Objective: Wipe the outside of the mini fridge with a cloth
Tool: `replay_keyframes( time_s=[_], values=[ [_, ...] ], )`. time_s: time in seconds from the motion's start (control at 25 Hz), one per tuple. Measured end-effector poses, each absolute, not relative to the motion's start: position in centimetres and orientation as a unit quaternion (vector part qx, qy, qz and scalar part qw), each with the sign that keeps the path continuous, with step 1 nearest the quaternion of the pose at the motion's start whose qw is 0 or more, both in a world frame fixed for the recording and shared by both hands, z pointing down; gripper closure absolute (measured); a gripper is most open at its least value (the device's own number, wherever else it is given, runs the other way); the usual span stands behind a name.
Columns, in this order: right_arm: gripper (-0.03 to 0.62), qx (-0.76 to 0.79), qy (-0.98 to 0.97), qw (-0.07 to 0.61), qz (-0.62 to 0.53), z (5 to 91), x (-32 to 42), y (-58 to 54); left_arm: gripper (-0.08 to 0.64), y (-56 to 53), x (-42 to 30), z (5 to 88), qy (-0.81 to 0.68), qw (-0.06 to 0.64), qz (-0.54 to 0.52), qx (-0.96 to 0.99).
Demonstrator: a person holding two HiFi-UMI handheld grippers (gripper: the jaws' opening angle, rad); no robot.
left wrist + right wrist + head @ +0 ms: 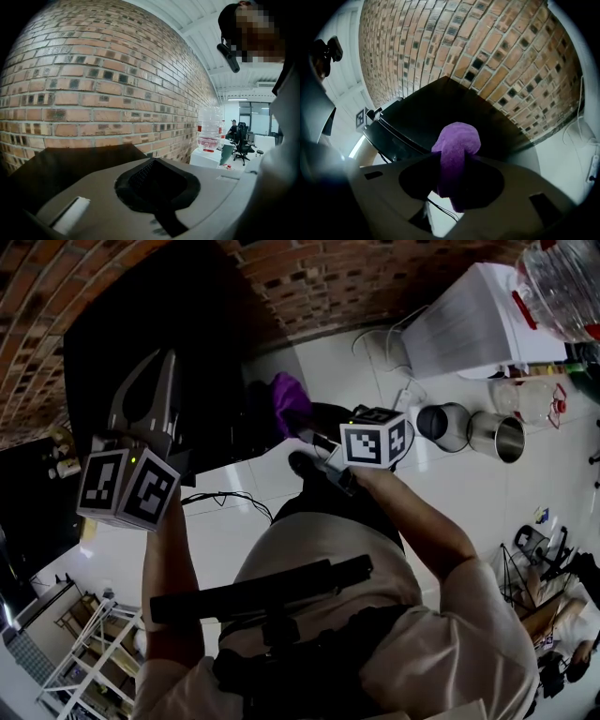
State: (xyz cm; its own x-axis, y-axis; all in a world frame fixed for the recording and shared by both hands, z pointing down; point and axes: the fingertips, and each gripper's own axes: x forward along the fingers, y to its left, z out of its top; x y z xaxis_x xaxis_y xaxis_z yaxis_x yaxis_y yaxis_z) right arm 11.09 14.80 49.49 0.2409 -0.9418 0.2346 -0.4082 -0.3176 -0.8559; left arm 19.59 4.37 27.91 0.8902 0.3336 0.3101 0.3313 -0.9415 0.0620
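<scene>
By the right gripper (457, 157) a bunched purple cloth (457, 140) is being pinched, just in front of the mini fridge (440, 101). The left gripper (152, 164) is being carried pressed together, empty, near the mini fridge's top. The cloth could be dragged loose if rubbed hard against the mini fridge.

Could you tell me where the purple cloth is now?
The purple cloth sits mid-frame in the right gripper view, pinched between the fingers of the right gripper, before the black mini fridge by the brick wall.
</scene>
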Motion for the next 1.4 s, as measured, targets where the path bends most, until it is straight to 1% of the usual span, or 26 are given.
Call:
replay_keyframes(
  time_s=[0.68, 1.24, 1.4],
  values=[
    [0.459, -0.716, 0.457, 0.281, -0.447, 57.7, 11.8, 14.4, 0.552, 4.3, 19.7, 27.9, 0.163, 0.005, 0.161, 0.973],
    [0.459, -0.703, 0.433, 0.278, -0.491, 63.1, 11.7, 14.3, 0.552, 4.2, 19.9, 27.8, 0.155, 0.006, 0.162, 0.974],
    [0.459, -0.706, 0.423, 0.266, -0.501, 65.6, 11.8, 14.3, 0.552, 4.1, 19.9, 27.7, 0.152, 0.006, 0.163, 0.975]
  ],
)
